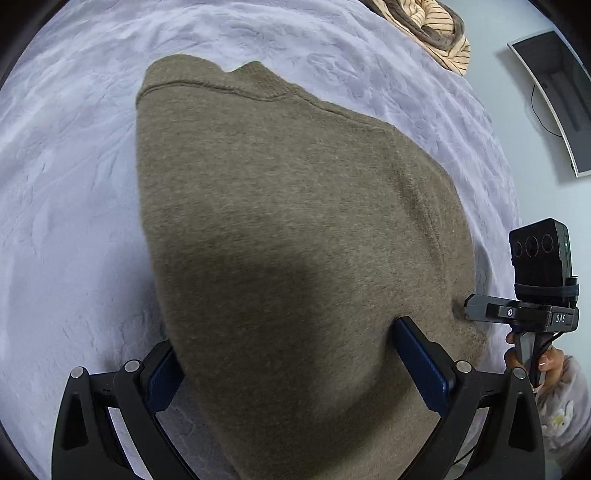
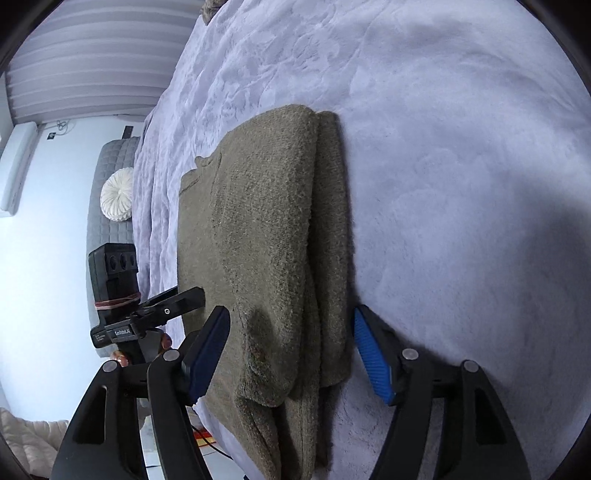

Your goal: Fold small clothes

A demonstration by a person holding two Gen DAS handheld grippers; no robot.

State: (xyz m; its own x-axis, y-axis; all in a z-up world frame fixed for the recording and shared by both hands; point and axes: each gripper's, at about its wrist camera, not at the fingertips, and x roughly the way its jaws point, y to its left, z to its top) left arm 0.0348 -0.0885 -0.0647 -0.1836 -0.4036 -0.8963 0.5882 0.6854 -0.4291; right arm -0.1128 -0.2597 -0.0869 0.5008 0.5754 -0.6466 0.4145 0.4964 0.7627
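An olive-brown knit sweater [image 1: 295, 229] lies folded on a lavender blanket [image 1: 74, 184]. In the right wrist view the sweater [image 2: 266, 236] shows stacked folded layers along its right side. My left gripper [image 1: 288, 343] is open, its blue pads on either side of the sweater's near end, which fills the gap between them. My right gripper [image 2: 291, 325] is open too, straddling the near end of the folded sweater. The right gripper also shows at the sweater's right edge in the left wrist view [image 1: 476, 306], and the left gripper at its left edge in the right wrist view [image 2: 184, 295].
A striped beige and brown garment [image 1: 432, 33] lies at the blanket's far edge. A grey quilted headboard [image 2: 107, 206] with a round white cushion [image 2: 117, 199] stands left. A dark wall screen [image 1: 557, 99] hangs on the right.
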